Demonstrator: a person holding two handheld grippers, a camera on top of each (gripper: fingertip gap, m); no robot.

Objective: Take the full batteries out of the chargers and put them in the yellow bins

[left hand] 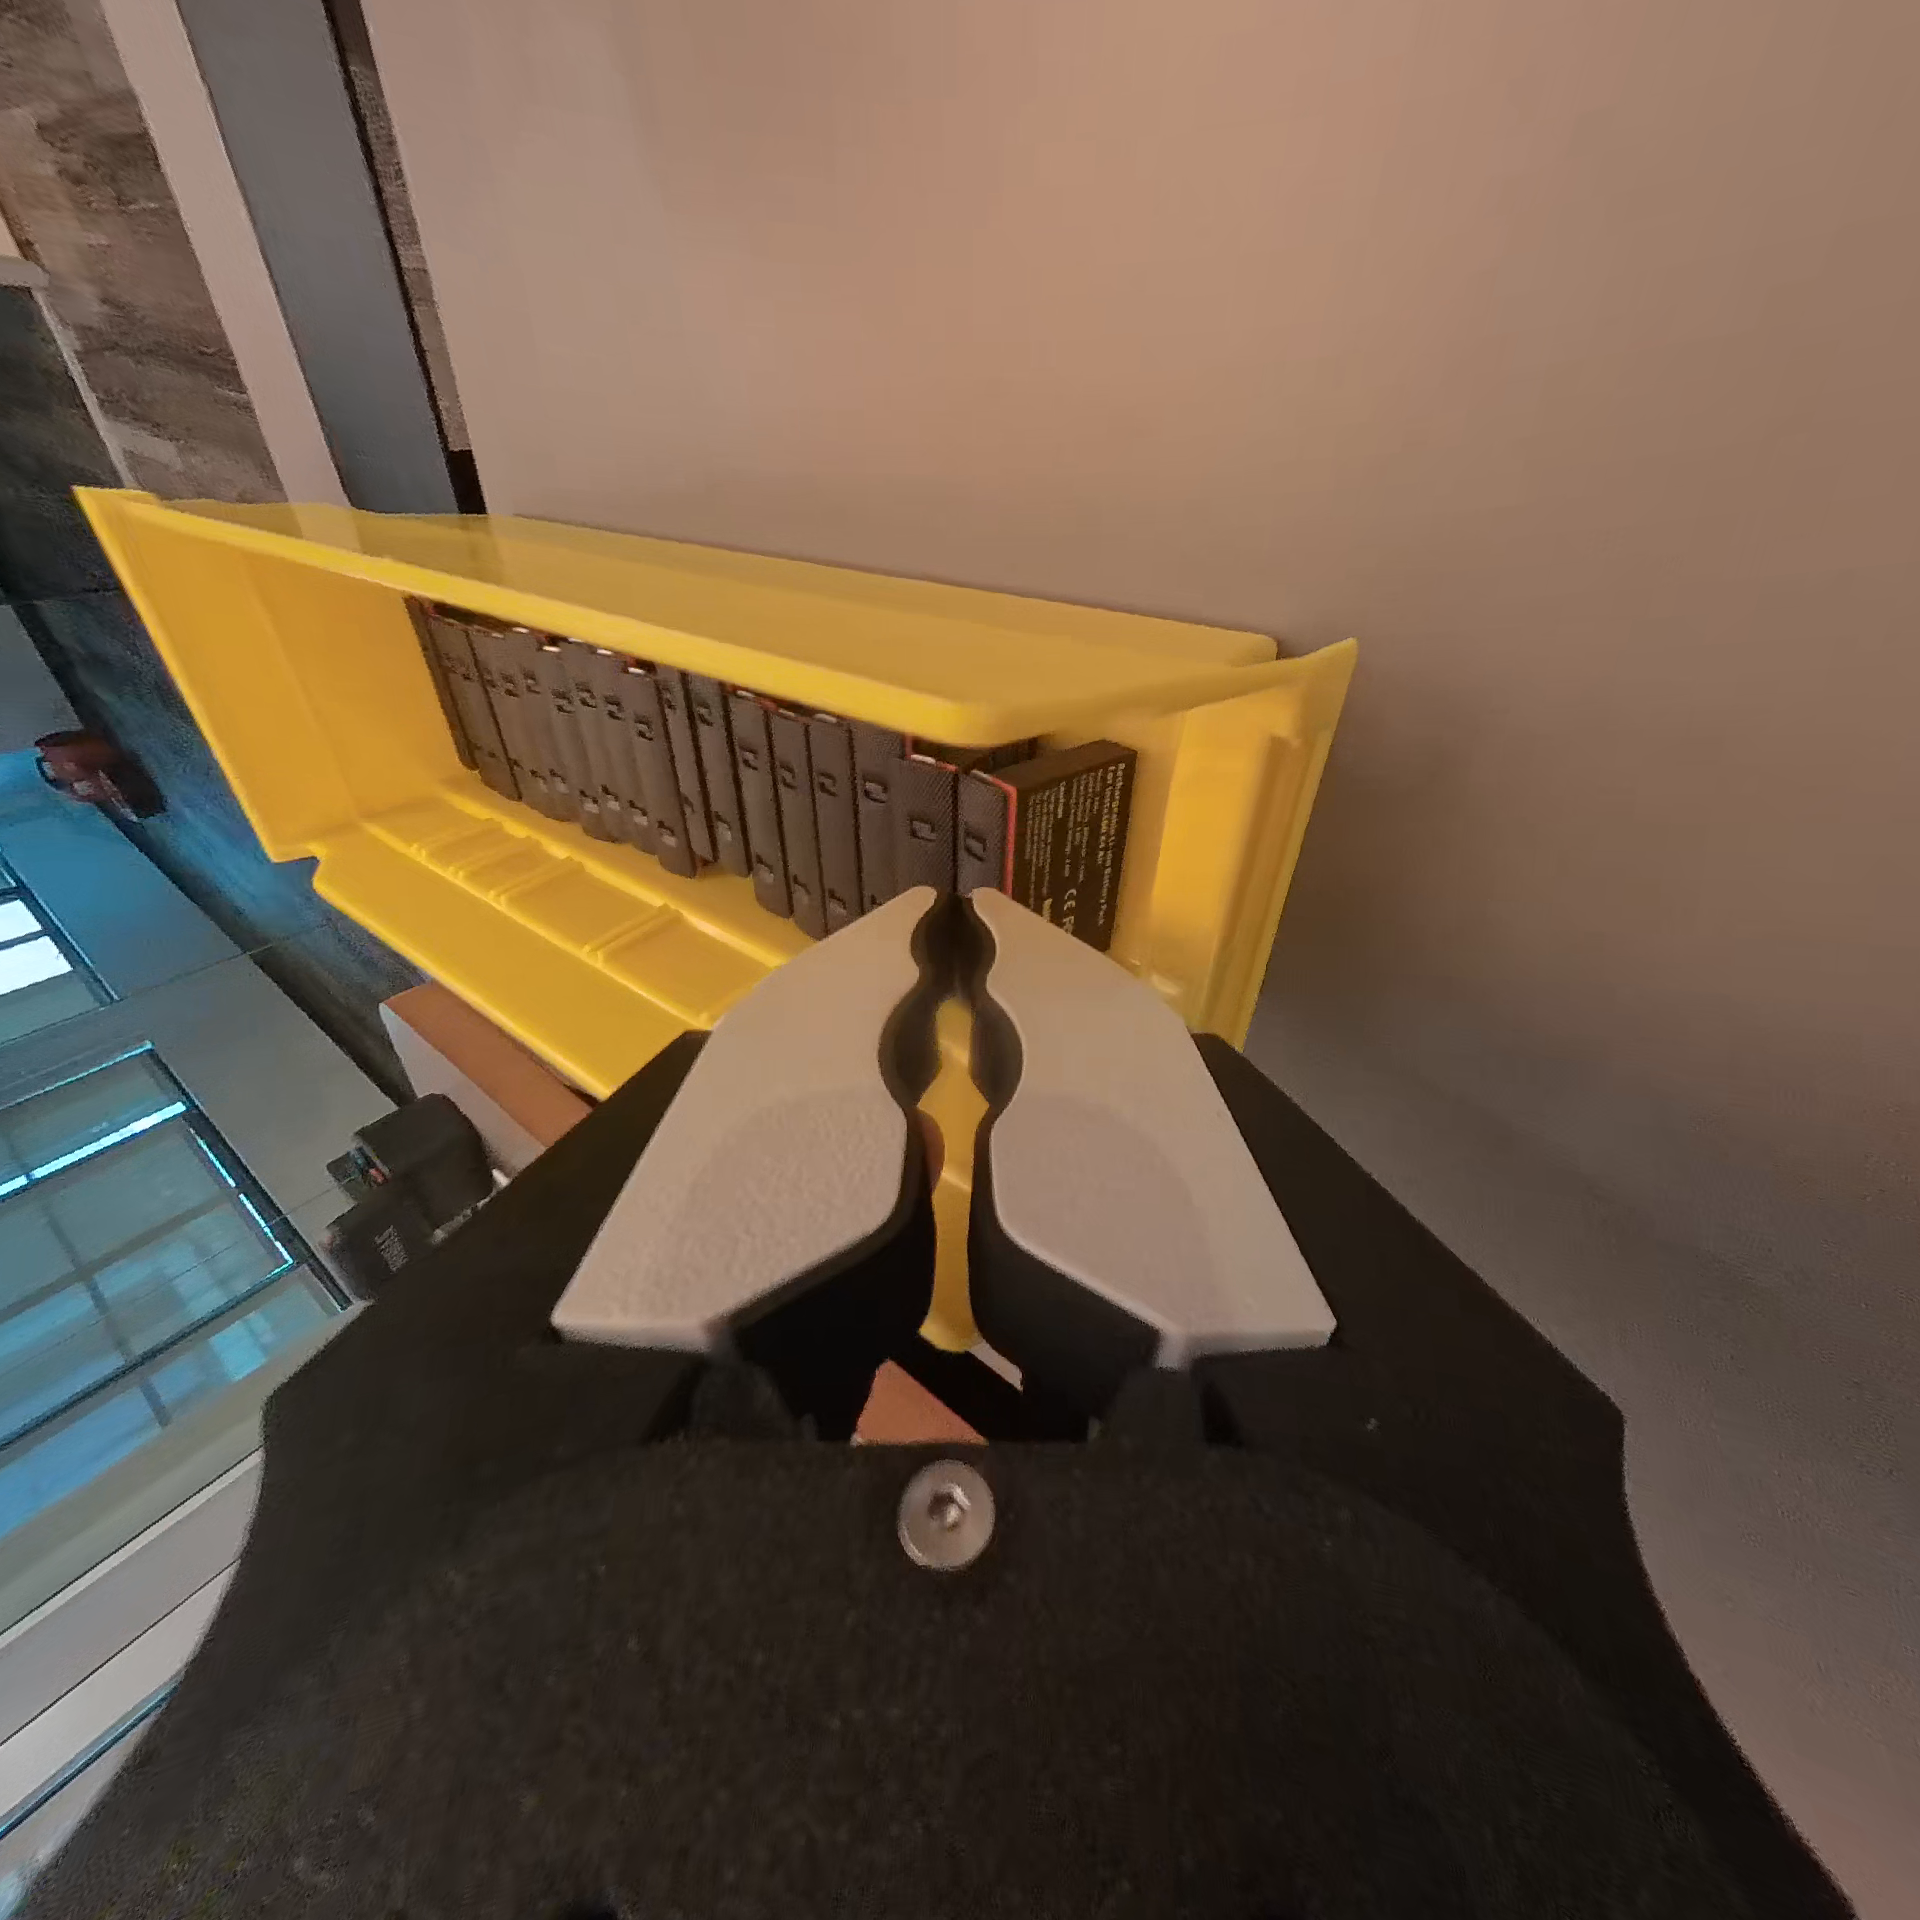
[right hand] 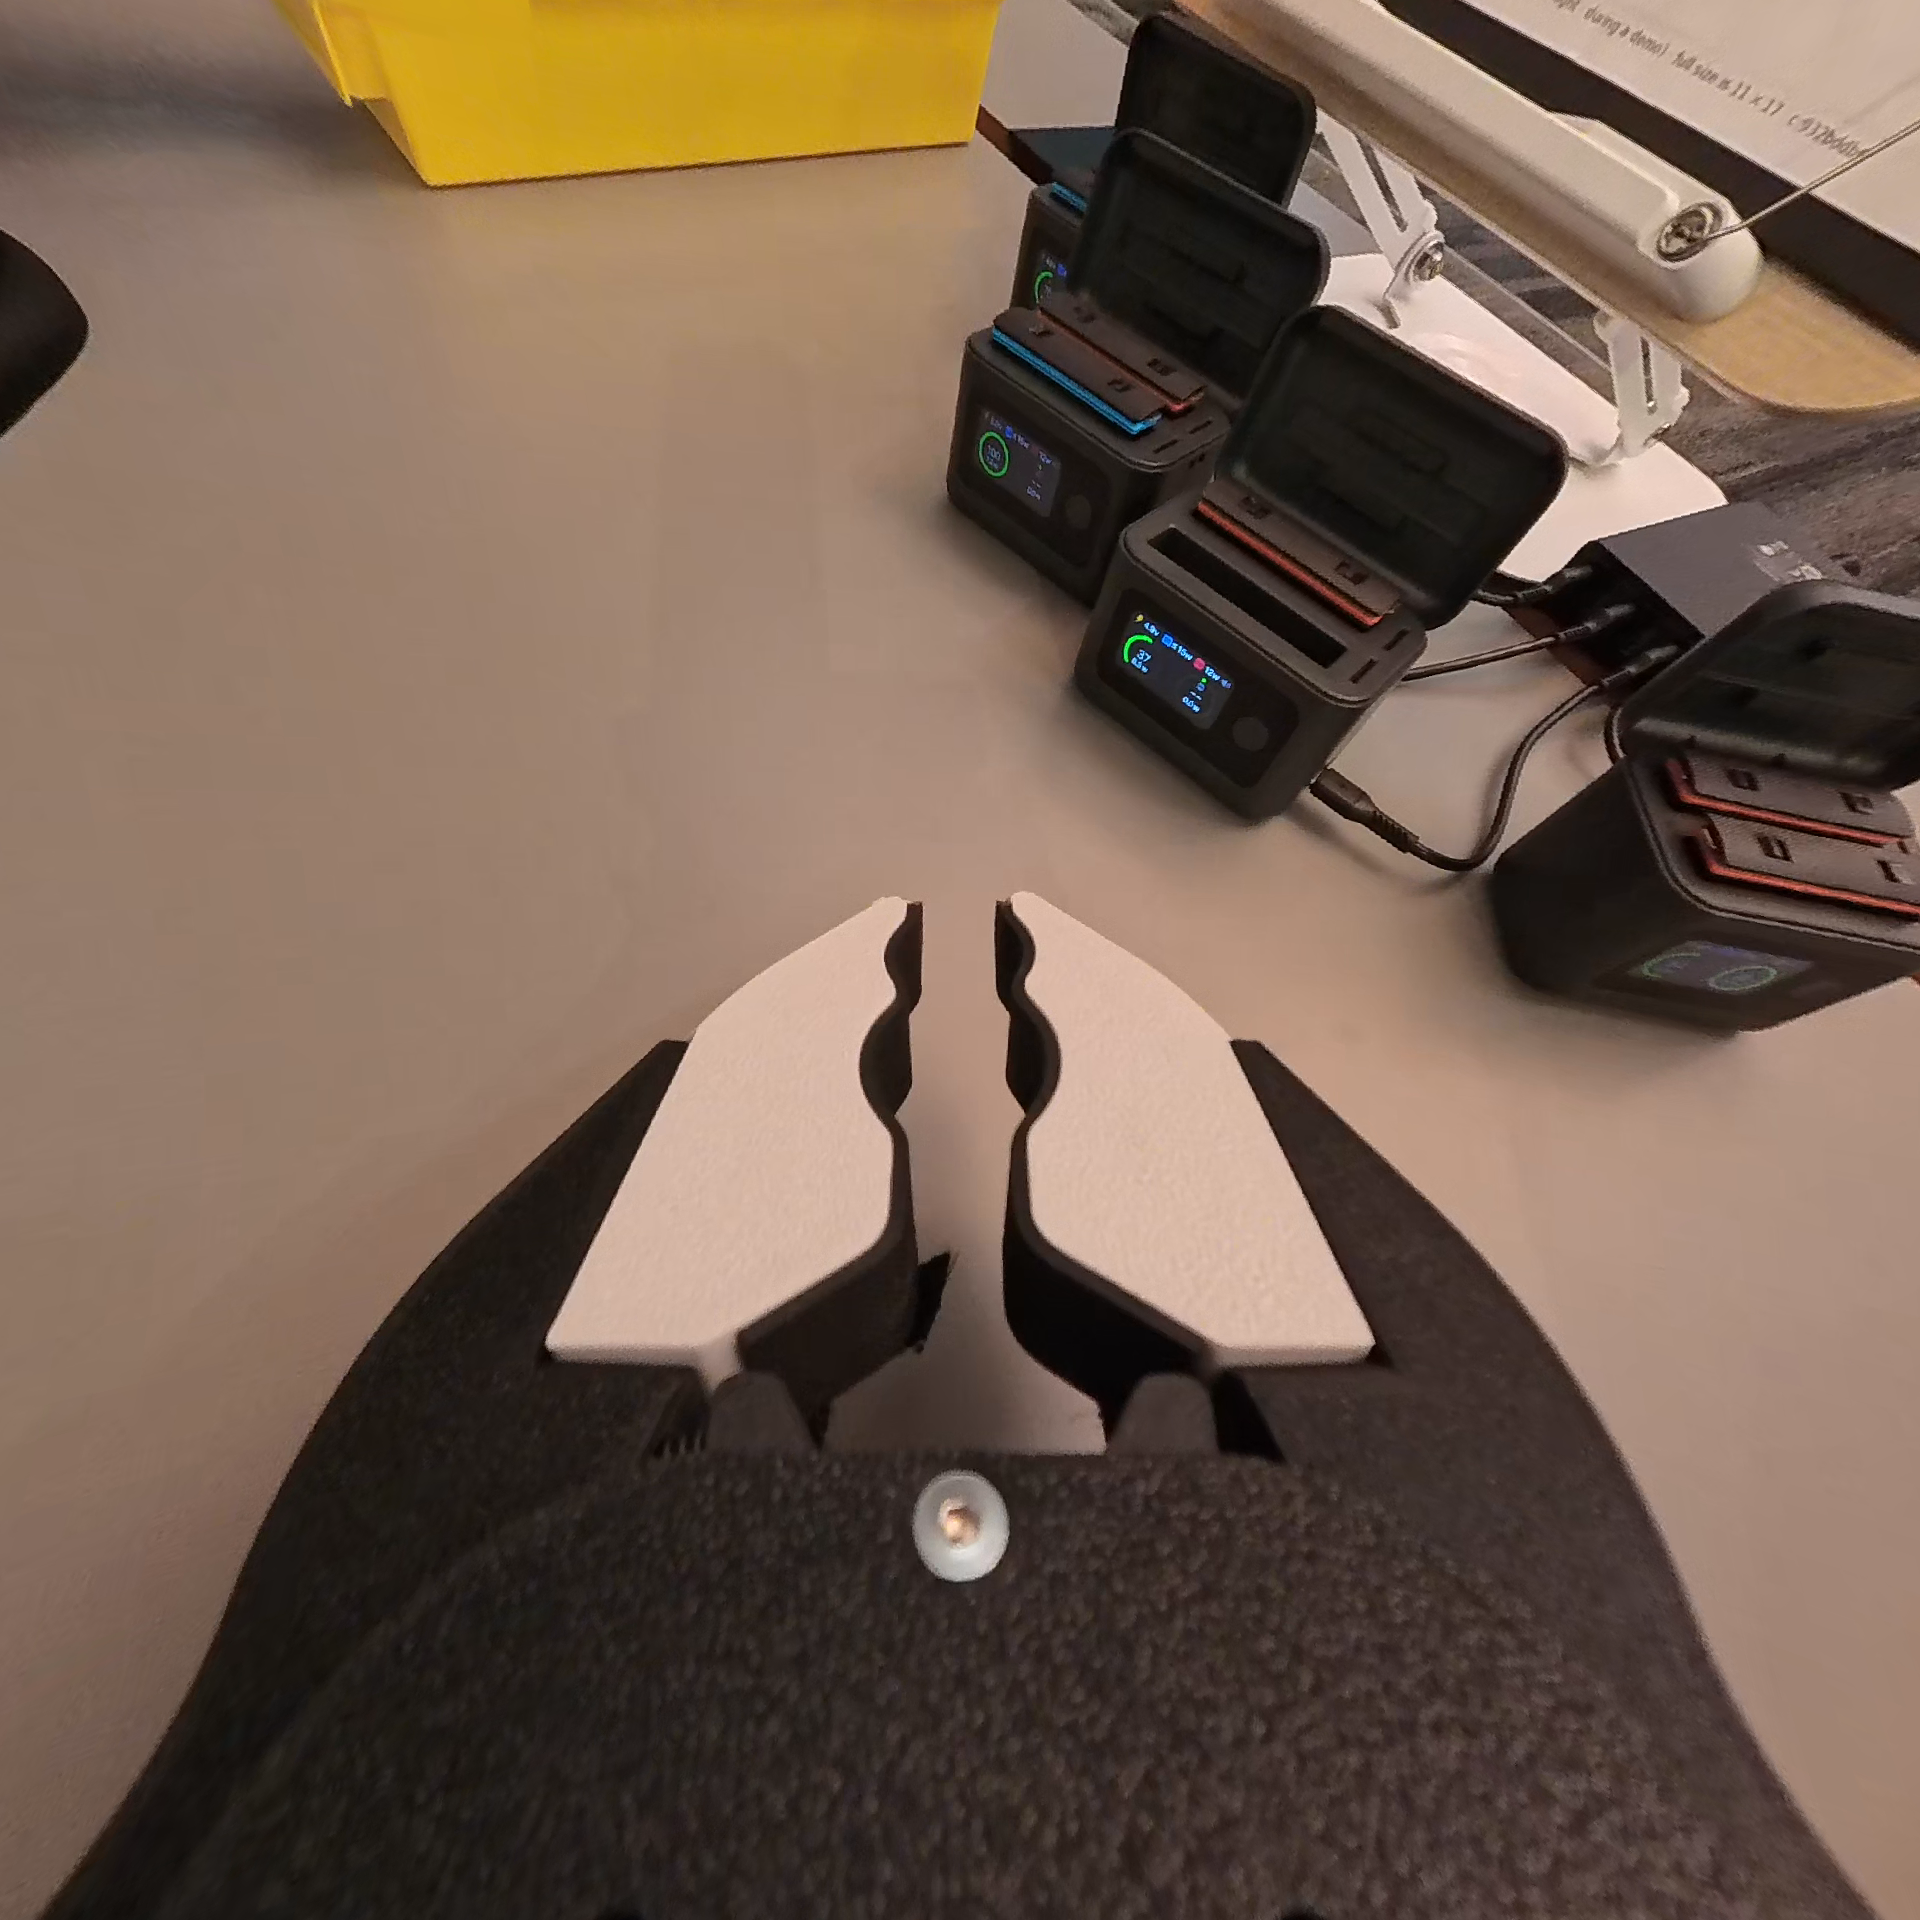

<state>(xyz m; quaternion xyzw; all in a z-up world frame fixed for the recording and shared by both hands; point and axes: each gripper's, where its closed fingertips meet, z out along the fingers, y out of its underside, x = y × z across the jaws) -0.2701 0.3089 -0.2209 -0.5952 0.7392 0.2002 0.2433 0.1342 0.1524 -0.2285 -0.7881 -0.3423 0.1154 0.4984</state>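
In the left wrist view a yellow bin (left hand: 499, 914) stands on the table against the wall and holds a row of several black batteries (left hand: 727, 779). My left gripper (left hand: 951, 904) is shut, with its tips right at the end battery (left hand: 982, 836) of the row; nothing shows between its fingers. In the right wrist view several black chargers stand with lids open. One (right hand: 1049, 478) holds blue- and red-edged batteries (right hand: 1101, 379), one (right hand: 1226, 675) holds one red-edged battery (right hand: 1299, 566), and one (right hand: 1704, 904) holds two. My right gripper (right hand: 958, 909) is slightly open and empty over the bare table, left of the chargers.
A yellow bin (right hand: 665, 94) stands at the far edge of the right wrist view. A black power hub (right hand: 1662, 582) with cables (right hand: 1507, 790) lies behind the chargers. A white stand with a board (right hand: 1507, 177) is at the back right. Windows are to the left (left hand: 125, 1195). The left gripper's tips are roughly 45 cm from the right gripper's.
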